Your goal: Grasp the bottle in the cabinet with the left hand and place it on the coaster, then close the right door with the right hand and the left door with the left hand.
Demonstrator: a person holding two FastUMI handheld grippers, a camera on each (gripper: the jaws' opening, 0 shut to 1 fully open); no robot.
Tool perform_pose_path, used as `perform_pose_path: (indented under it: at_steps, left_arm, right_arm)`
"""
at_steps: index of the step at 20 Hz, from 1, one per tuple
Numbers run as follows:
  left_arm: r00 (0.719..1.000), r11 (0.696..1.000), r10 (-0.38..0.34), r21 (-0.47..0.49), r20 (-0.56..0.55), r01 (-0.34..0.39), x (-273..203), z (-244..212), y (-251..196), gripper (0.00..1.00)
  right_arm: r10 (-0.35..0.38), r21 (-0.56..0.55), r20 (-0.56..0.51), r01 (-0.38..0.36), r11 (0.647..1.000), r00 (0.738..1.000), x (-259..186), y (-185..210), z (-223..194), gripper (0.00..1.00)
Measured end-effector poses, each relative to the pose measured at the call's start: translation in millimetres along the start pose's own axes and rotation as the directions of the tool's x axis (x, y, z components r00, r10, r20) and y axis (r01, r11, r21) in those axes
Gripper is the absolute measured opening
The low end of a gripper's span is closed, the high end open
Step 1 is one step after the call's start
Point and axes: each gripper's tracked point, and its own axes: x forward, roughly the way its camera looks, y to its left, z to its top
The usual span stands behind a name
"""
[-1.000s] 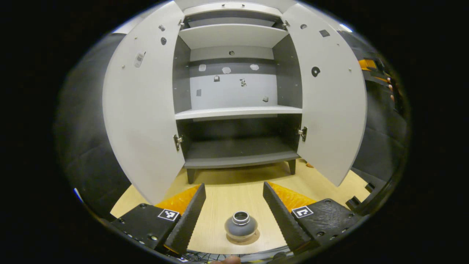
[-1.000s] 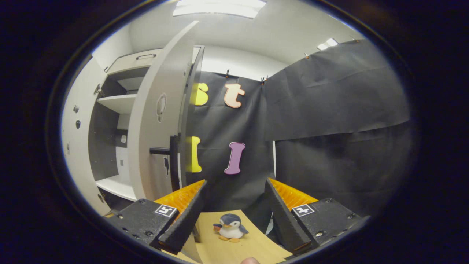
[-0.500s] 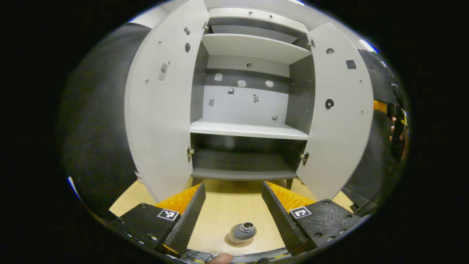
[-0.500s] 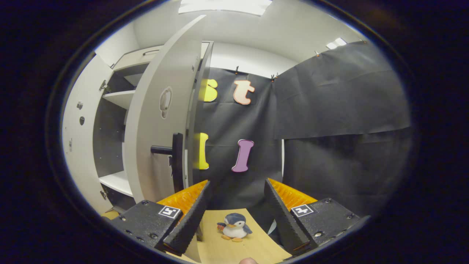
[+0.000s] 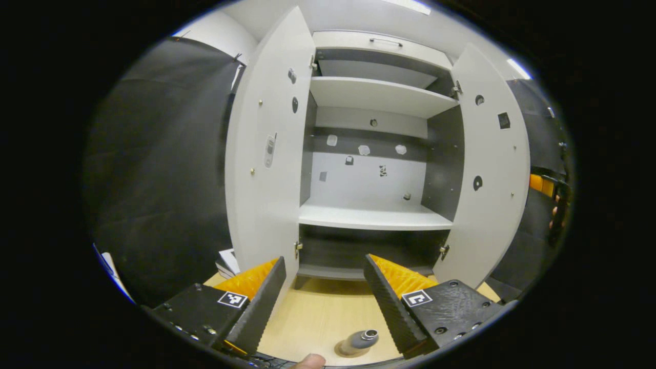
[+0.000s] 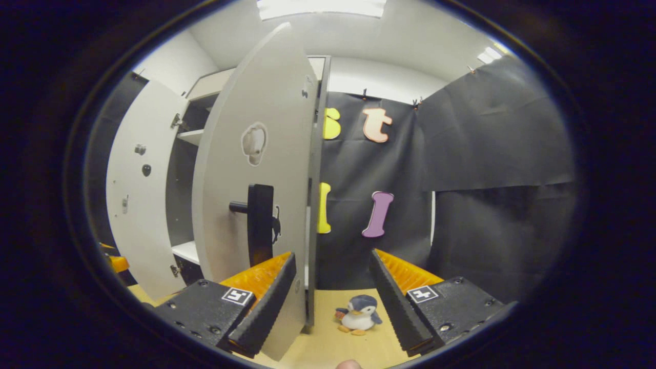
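Note:
In the left gripper view a small grey bottle (image 5: 359, 342) with a silver mouth stands on a round brown coaster (image 5: 342, 351) on the wooden table, low between my fingers. My left gripper (image 5: 324, 287) is open above it with nothing held. Ahead, the grey cabinet has both doors open: the left door (image 5: 264, 164) and the right door (image 5: 492, 174). In the right gripper view my right gripper (image 6: 332, 287) is open beside the right door's outer face (image 6: 256, 169), near its black handle (image 6: 259, 220). The left door (image 6: 138, 195) shows beyond.
The cabinet's white shelves (image 5: 374, 218) are bare. A plush penguin (image 6: 357, 313) sits on the table between my right fingers, by the black cloth wall. A hand with the other gripper (image 5: 556, 205) shows at the far right of the left gripper view. Papers (image 5: 225, 261) lie left of the cabinet.
My left gripper has risen and pulled back from the bottle, which sits lower and smaller in view. The right gripper has swung toward the right door's outer face and handle.

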Motion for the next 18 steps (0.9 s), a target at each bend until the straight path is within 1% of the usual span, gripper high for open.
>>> perform_pose_path:
  at_steps: [1, 2, 3, 4, 6, 7, 9, 10, 11, 12, 13, 14, 15, 16, 18]
  left_arm:
    - [1.000, 1.000, 0.017, 0.002, 0.010, -0.017, -1, 3, 6, 0.89]
    - [0.999, 1.000, 0.028, 0.007, 0.019, -0.028, 0, 7, 12, 0.94]
    - [0.999, 0.999, 0.048, 0.014, 0.025, -0.049, -2, 11, 20, 0.94]
    - [0.998, 0.998, 0.060, 0.017, 0.032, -0.060, -2, 16, 27, 0.92]
    - [0.996, 0.997, 0.081, 0.018, 0.041, -0.082, -5, 22, 38, 0.99]
    - [0.994, 0.995, 0.096, 0.019, 0.042, -0.097, -5, 24, 46, 0.94]
    - [0.991, 0.992, 0.127, 0.018, 0.052, -0.128, -6, 28, 62, 0.94]
    - [0.989, 0.990, 0.141, 0.017, 0.047, -0.142, -7, 29, 70, 0.94]
    - [0.987, 0.988, 0.155, 0.015, 0.046, -0.156, -8, 28, 78, 0.99]
    - [0.985, 0.986, 0.165, 0.012, 0.050, -0.166, -9, 30, 83, 0.94]
    - [0.984, 0.985, 0.170, 0.007, 0.055, -0.171, -10, 33, 88, 0.99]
    - [0.983, 0.985, 0.172, 0.000, 0.060, -0.172, -12, 36, 93, 0.99]
    - [0.983, 0.985, 0.171, -0.007, 0.065, -0.171, -13, 39, 98, 0.94]
    - [0.982, 0.984, 0.176, -0.013, 0.070, -0.175, -15, 42, 103, 0.97]
    - [0.977, 0.981, 0.194, -0.015, 0.085, -0.193, -17, 50, 119, 0.94]
  right_arm:
    - [0.020, 0.001, -0.002, -0.020, 1.000, 1.000, 2, 8, 1, 0.95]
    - [0.039, 0.004, -0.004, -0.039, 0.999, 0.999, 4, 16, 0, 0.95]
    - [0.058, 0.005, -0.005, -0.058, 0.998, 0.998, 5, 24, 1, 0.95]
    - [0.070, 0.005, -0.007, -0.070, 0.998, 0.997, 7, 30, 1, 0.95]
    - [0.076, -0.006, -0.004, -0.076, 0.997, 0.997, 12, 41, 4, 0.95]
    - [0.076, -0.010, -0.001, -0.076, 0.997, 0.997, 13, 45, 5, 0.95]
    - [0.090, -0.011, -0.002, -0.090, 0.996, 0.996, 20, 57, 6, 0.95]
    - [0.098, -0.008, -0.004, -0.098, 0.995, 0.995, 22, 64, 6, 0.93]
    - [0.109, -0.007, -0.005, -0.109, 0.994, 0.994, 25, 71, 6, 0.95]
    - [0.122, -0.008, -0.007, -0.122, 0.993, 0.993, 28, 79, 6, 0.95]
    - [0.139, -0.010, -0.009, -0.139, 0.990, 0.990, 32, 88, 7, 0.95]
    - [0.159, -0.010, -0.012, -0.159, 0.987, 0.987, 33, 99, 5, 0.95]
    - [0.180, -0.013, -0.016, -0.180, 0.984, 0.984, 34, 111, 5, 0.95]
    - [0.193, -0.022, -0.018, -0.194, 0.981, 0.981, 35, 123, 4, 0.95]
    - [0.209, -0.048, -0.009, -0.209, 0.977, 0.978, 39, 139, 8, 0.95]
